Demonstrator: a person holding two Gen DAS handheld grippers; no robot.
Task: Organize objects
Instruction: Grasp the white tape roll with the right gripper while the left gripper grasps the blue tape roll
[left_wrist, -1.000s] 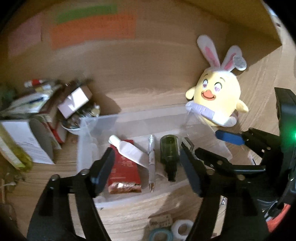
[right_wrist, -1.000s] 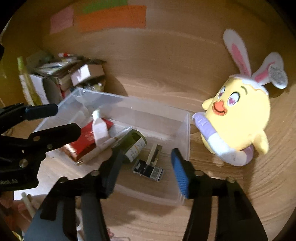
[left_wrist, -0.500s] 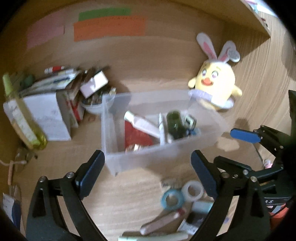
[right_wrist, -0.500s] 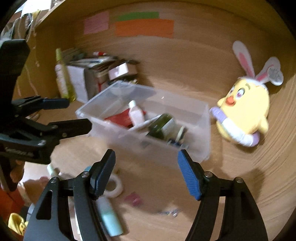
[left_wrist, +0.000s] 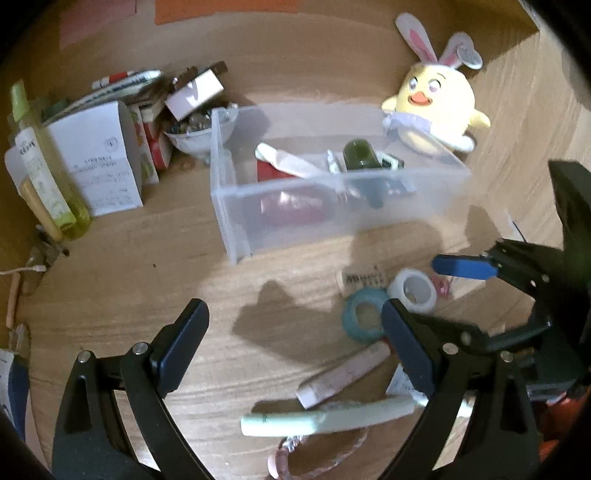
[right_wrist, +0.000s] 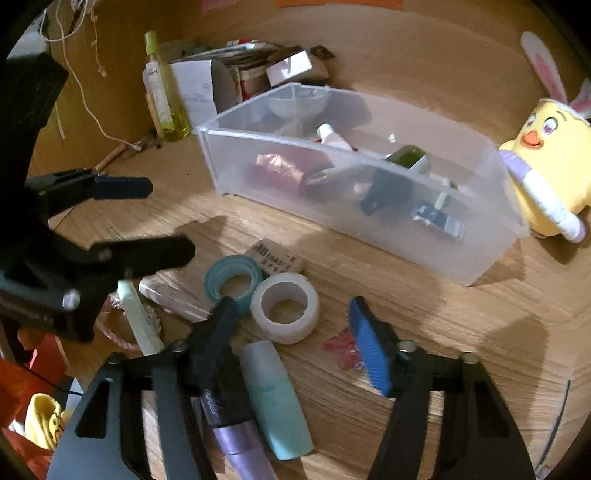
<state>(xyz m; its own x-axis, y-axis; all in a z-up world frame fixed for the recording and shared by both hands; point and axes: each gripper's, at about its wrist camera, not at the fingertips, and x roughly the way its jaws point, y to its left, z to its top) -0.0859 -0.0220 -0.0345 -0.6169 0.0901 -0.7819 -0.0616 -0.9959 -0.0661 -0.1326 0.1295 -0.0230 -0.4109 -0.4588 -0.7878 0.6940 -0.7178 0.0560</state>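
A clear plastic bin (left_wrist: 332, 210) (right_wrist: 369, 225) on the wooden desk holds a red packet, a white tube, a green bottle (right_wrist: 408, 158) and small items. In front of it lie a teal tape roll (left_wrist: 364, 319) (right_wrist: 232, 280), a white tape roll (left_wrist: 413, 290) (right_wrist: 284, 312), an eraser (right_wrist: 277, 258), a mint tube (right_wrist: 277, 395) and a pink clip (right_wrist: 341, 349). My left gripper (left_wrist: 291, 343) (right_wrist: 147, 221) is open over bare wood. My right gripper (right_wrist: 293, 332) (left_wrist: 480, 288) is closing, with the white roll lying between its jaws, untouched by the pads.
A yellow plush chick (left_wrist: 432, 107) (right_wrist: 546, 166) sits right of the bin. Boxes (left_wrist: 96, 162), a yellow-green bottle (left_wrist: 44, 173) and a bowl (left_wrist: 199, 136) crowd the back left. A long mint stick (left_wrist: 328, 417), a pink tube (left_wrist: 343, 373) and a purple pen (right_wrist: 236, 443) lie near the front.
Both grippers have drawn back and down from the bin to the loose items in front of it. The left jaws have widened; the right jaws have narrowed.
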